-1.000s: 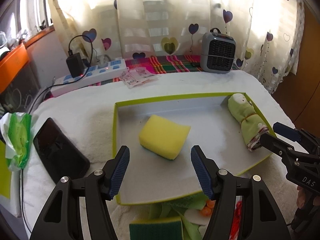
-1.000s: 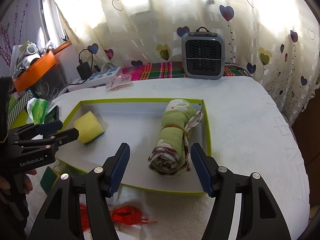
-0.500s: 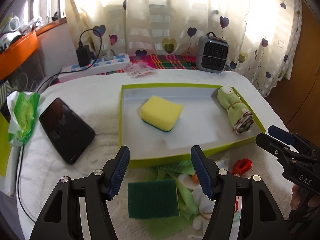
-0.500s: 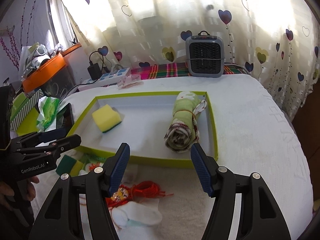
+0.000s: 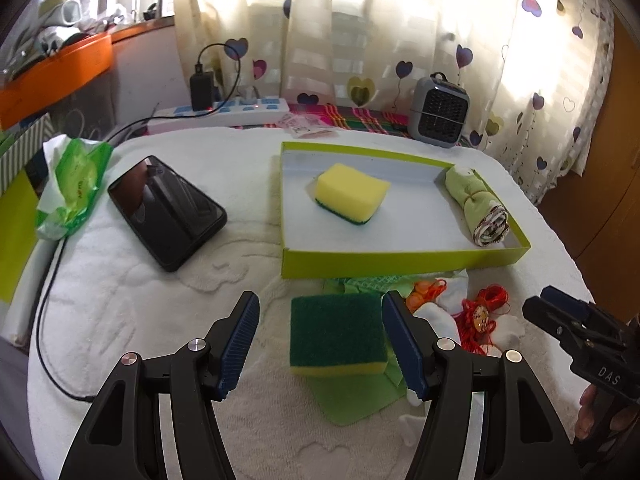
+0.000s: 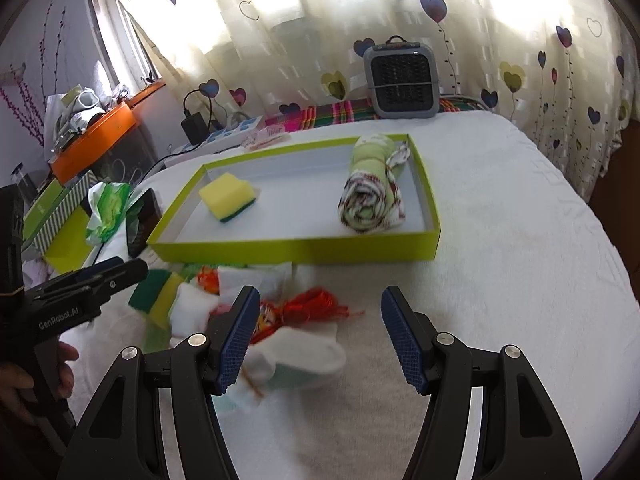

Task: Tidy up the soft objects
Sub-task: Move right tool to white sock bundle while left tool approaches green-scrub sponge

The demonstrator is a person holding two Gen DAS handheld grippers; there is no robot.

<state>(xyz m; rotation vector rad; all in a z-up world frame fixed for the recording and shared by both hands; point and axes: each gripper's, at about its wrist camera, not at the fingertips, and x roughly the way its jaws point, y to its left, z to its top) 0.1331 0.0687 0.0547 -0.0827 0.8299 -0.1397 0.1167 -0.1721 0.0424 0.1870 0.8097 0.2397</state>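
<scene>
A lime-green tray (image 5: 400, 258) (image 6: 296, 249) holds a yellow sponge (image 5: 352, 192) (image 6: 228, 200) and a rolled green cloth (image 5: 478, 206) (image 6: 374, 196). In front of the tray lie a sponge with its dark green side up (image 5: 336, 334) (image 6: 154, 292), green cloths (image 5: 352, 400), white socks (image 6: 298, 354) and a red cord charm (image 5: 480, 316) (image 6: 312, 306). My left gripper (image 5: 320, 344) is open, its fingers on either side of the green-topped sponge. My right gripper (image 6: 316, 338) is open and empty, with its left finger over the socks.
A black phone (image 5: 166, 210) and a green wipes pack (image 5: 72, 184) lie left of the tray. A grey heater (image 5: 438, 112) (image 6: 402, 76) and a power strip (image 5: 228, 114) stand at the back. The table edge drops off at the right.
Both grippers have pulled back from over the tray toward the near side. The left one now straddles the green-topped sponge; the right one hangs over the socks. Both stay open.
</scene>
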